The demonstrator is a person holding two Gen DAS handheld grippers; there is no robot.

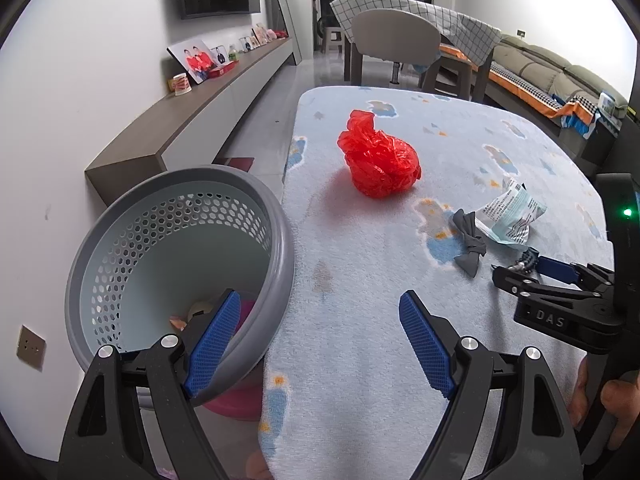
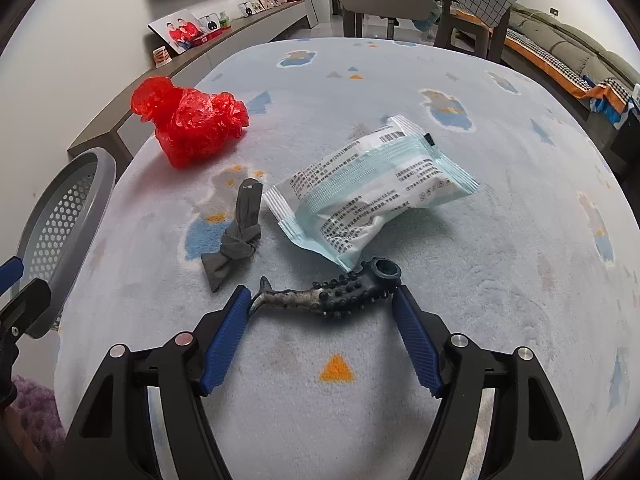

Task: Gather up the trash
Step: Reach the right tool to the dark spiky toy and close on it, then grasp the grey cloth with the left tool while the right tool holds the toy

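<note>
A grey perforated trash basket is tilted beside the table's left edge, with some scraps inside. My left gripper is open, its left finger inside the basket rim. On the blue patterned table cover lie a crumpled red plastic bag, a knotted grey cloth, a pale blue wrapper packet and a dark studded fish-shaped toy. My right gripper is open, its fingers on either side of the toy; it also shows in the left wrist view.
The table cover spreads wide around the items. A low shelf with photos runs along the left wall. A chair, a checked-cloth table and a sofa stand behind.
</note>
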